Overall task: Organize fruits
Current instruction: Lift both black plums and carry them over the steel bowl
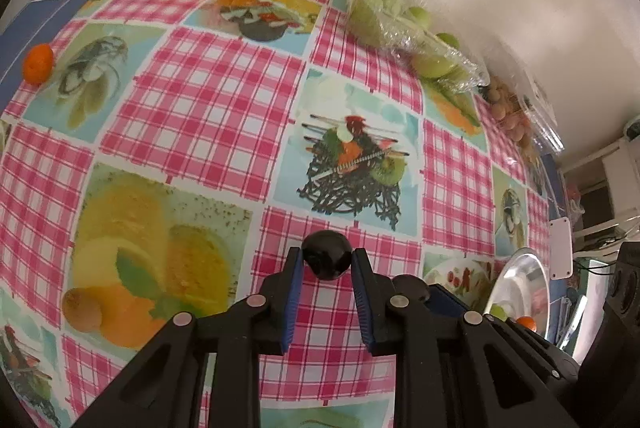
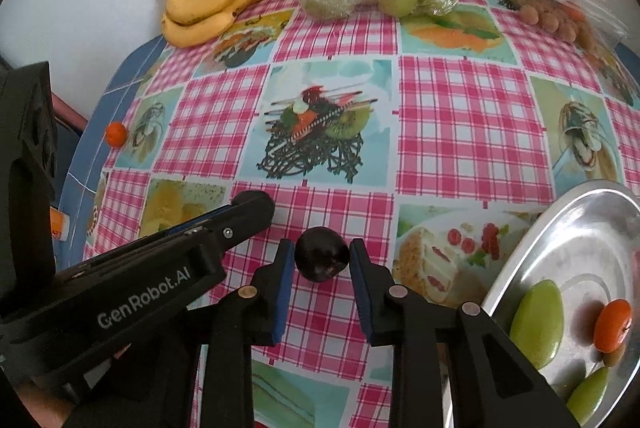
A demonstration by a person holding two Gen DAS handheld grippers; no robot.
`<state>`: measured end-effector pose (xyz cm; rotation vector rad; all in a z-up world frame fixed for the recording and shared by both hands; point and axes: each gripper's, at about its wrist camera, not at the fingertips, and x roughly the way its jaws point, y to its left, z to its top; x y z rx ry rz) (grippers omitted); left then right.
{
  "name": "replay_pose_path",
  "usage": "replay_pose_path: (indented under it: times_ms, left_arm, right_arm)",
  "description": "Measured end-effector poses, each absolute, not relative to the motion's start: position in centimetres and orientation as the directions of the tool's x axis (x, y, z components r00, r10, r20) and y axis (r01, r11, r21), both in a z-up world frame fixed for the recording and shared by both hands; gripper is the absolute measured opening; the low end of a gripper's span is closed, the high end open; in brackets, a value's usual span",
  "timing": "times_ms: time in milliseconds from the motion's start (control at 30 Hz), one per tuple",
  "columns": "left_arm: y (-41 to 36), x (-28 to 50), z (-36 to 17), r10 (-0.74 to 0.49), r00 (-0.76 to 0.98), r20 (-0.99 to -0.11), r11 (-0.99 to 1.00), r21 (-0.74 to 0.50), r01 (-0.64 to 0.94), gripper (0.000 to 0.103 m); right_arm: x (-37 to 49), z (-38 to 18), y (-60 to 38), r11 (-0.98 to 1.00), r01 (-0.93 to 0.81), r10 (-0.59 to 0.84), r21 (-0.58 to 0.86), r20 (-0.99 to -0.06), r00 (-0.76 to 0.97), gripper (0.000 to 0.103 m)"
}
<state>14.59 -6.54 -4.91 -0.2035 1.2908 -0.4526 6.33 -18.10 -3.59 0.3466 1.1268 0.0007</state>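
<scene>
The round dark plum sat between the right gripper fingertips, jaws parted, both pads just beside it; contact could not be told. Only the right wrist view showed the round steel plate holding green and orange fruit. The left gripper likewise bracketed the plum, unclenched.

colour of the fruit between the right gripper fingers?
Very dark, near-black with a purplish sheen: the round fruit. Shows best in the right wrist view.
</scene>
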Motion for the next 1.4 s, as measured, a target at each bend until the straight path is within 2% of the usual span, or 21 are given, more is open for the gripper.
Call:
replay_pose_path:
  times_ms: [333, 833, 1400]
  left_arm:
    - [-6.5, 13.8, -3.7, -0.421, 0.227, -0.878, 0.901, -0.374, 0.221, 0.026]
    - [-6.9, 12.9, -3.1, -0.361, 0.241, -0.901, 0.922, -0.305, 0.238, 0.026]
    - [-10.4, 9.2, 0.0, -0.356, 0.278, -0.892, 0.901, -0.248, 0.356, 0.026]
  right_arm:
    - [4.9, -2.1, -18.9, 0.949, 0.197, 0.139, 0.246, -0.888, 0.439, 0.029]
    - [2.1, -0.9, -22.4, 0.908, 0.323, 0.117, 0.269, -0.899, 0.421, 0.029]
    - [-1.7, 0.8, -26.0, 0.878, 0.394, 0.082, 0.272, -0.896, 0.436, 0.029]
